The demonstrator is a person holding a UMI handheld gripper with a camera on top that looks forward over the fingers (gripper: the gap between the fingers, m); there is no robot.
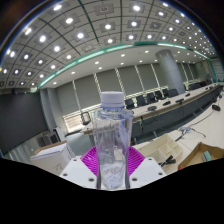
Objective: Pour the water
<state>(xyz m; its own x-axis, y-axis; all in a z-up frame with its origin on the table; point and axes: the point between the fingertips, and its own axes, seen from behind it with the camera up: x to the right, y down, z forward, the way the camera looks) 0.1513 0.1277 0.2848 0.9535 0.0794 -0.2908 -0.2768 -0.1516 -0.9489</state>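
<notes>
Gripping a clear plastic water bottle, the gripper is pressing both purple pads against its lower body. The bottle is standing upright between the fingers, its white cap still on, and it is blocking the middle of the room. Beyond it, at about three o'clock, a long white desk is carrying dark monitors. Farther off, toward twelve o'clock, grey wall panels are standing under a ceiling dotted with round lights.
</notes>
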